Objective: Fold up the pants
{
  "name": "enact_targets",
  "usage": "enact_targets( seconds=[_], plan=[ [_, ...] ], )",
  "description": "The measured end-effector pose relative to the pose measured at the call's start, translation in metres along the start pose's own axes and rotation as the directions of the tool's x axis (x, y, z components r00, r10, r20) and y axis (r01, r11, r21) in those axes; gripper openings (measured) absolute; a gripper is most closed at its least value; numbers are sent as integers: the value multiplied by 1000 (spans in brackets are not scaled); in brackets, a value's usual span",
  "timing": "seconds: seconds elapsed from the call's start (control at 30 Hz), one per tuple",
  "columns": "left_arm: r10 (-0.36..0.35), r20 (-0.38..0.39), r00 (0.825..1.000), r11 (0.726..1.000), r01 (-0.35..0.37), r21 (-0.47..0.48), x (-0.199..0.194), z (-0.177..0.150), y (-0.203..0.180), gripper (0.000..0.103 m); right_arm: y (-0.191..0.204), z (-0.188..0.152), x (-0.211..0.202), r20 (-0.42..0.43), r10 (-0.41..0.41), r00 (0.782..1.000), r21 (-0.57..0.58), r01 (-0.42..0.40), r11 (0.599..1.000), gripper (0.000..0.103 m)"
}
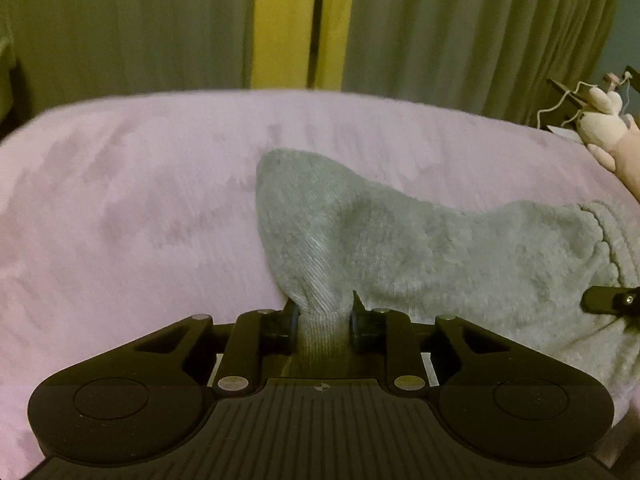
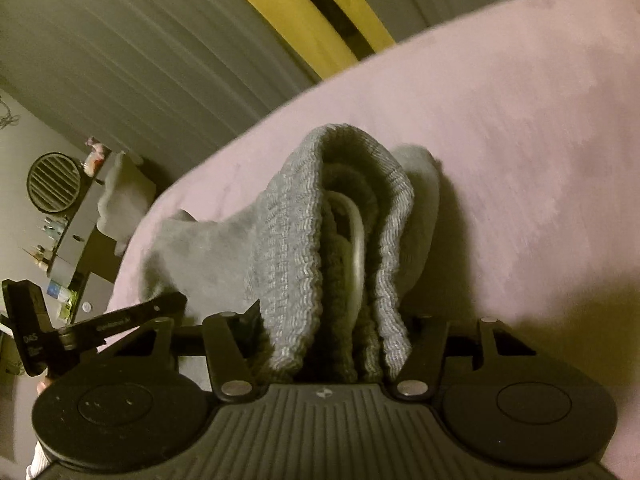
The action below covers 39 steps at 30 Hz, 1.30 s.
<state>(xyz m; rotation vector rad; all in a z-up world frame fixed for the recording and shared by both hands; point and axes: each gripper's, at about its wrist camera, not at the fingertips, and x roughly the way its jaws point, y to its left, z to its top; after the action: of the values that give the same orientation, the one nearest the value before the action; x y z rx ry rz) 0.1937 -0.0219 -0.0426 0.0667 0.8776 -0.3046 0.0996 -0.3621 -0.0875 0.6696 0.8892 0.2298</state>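
Note:
Grey knit pants point(image 1: 440, 248) lie on a pink bed cover point(image 1: 140, 200). My left gripper point(image 1: 324, 318) is shut on a ribbed cuff, which rises from the jaws in a peak. Part of the right gripper's black fingers point(image 1: 608, 300) shows at the right edge over the cloth. In the right wrist view, my right gripper point(image 2: 332, 328) is shut on the bunched ribbed waistband of the pants point(image 2: 288, 240), with a white drawstring point(image 2: 356, 240) in the fold. The left gripper's fingers point(image 2: 160, 306) reach in from the left at the cloth's edge.
The pink bed cover point(image 2: 500, 120) spreads wide around the pants. Grey-green curtains point(image 1: 120, 20) and a yellow strip hang behind the bed. A pale plush toy point(image 1: 604, 120) sits at the bed's far right. A cluttered shelf point(image 2: 68, 248) stands beyond the bed's left edge.

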Motion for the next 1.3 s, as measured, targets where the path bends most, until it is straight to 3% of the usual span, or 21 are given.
enact_targets(
  seconds=[0.23, 0.27, 0.3, 0.4, 0.43, 0.5, 0.53, 0.6, 0.63, 0.7, 0.8, 0.97, 1.03, 1.07, 1.1, 1.17, 1.23, 1.3],
  plan=[
    [74, 101, 992, 995, -80, 57, -5, 37, -9, 20, 13, 28, 0, 64, -5, 998, -22, 6, 1000, 55],
    [88, 107, 990, 994, -95, 58, -3, 42, -9, 18, 15, 33, 1, 77, -5, 997, -32, 8, 999, 55],
    [105, 115, 988, 992, -112, 59, -1, 46, -10, 7, 17, 40, 4, 93, -11, 996, -42, 15, 999, 55],
    [224, 169, 960, 966, -241, 89, 8, 56, -15, 8, 16, 55, 12, 126, -54, 991, -71, 63, 995, 56],
    [248, 157, 956, 962, -262, 72, 14, 58, -12, 11, 14, 60, 20, 129, -78, 989, -73, 88, 993, 58],
    [260, 109, 959, 964, -264, 27, 22, 57, -6, 23, 4, 70, 36, 104, -126, 987, -51, 131, 990, 76],
    [242, 102, 965, 970, -244, 6, 22, 52, -1, 28, 0, 74, 41, 103, -215, 971, -32, 219, 975, 81],
    [243, 84, 966, 970, -243, -10, 22, 40, 1, 46, 2, 72, 34, 175, -292, 940, -38, 303, 952, 90],
    [250, 82, 965, 968, -250, -10, 22, 34, 1, 47, 4, 68, 25, 216, -307, 927, -44, 323, 945, 97],
    [263, 66, 963, 965, -262, -20, 20, 21, 2, 48, 8, 57, 11, 260, -295, 919, -51, 318, 947, 103],
    [254, 38, 966, 963, -250, -100, 9, 0, 16, 57, 10, 43, 7, 260, -287, 922, -85, 318, 944, 103],
    [240, -47, 970, 963, -244, -114, 0, -27, 32, 57, 26, 37, 29, 308, -340, 888, -116, 390, 913, 103],
    [259, -66, 964, 964, -263, -50, 0, -35, 26, 57, 20, 31, 51, 256, -461, 850, -130, 503, 855, 103],
    [275, -72, 959, 961, -277, -9, 3, -40, 23, 58, 12, 28, 59, 209, -483, 850, -120, 512, 850, 103],
    [302, -90, 949, 953, -300, 36, 9, -42, 20, 58, 5, 26, 61, 192, -465, 864, -90, 487, 869, 103],
    [372, -145, 917, 928, -362, 90, 25, -52, 18, 58, -6, 24, 55, 179, -428, 886, -22, 438, 899, 103],
    [368, -142, 919, 930, -366, 44, 26, -54, 25, 59, -4, 25, 42, 187, -418, 889, 9, 424, 906, 103],
    [381, -138, 914, 924, -383, 7, 17, -52, 25, 56, 5, 22, 26, 251, -412, 876, -13, 429, 903, 103]
  ],
)
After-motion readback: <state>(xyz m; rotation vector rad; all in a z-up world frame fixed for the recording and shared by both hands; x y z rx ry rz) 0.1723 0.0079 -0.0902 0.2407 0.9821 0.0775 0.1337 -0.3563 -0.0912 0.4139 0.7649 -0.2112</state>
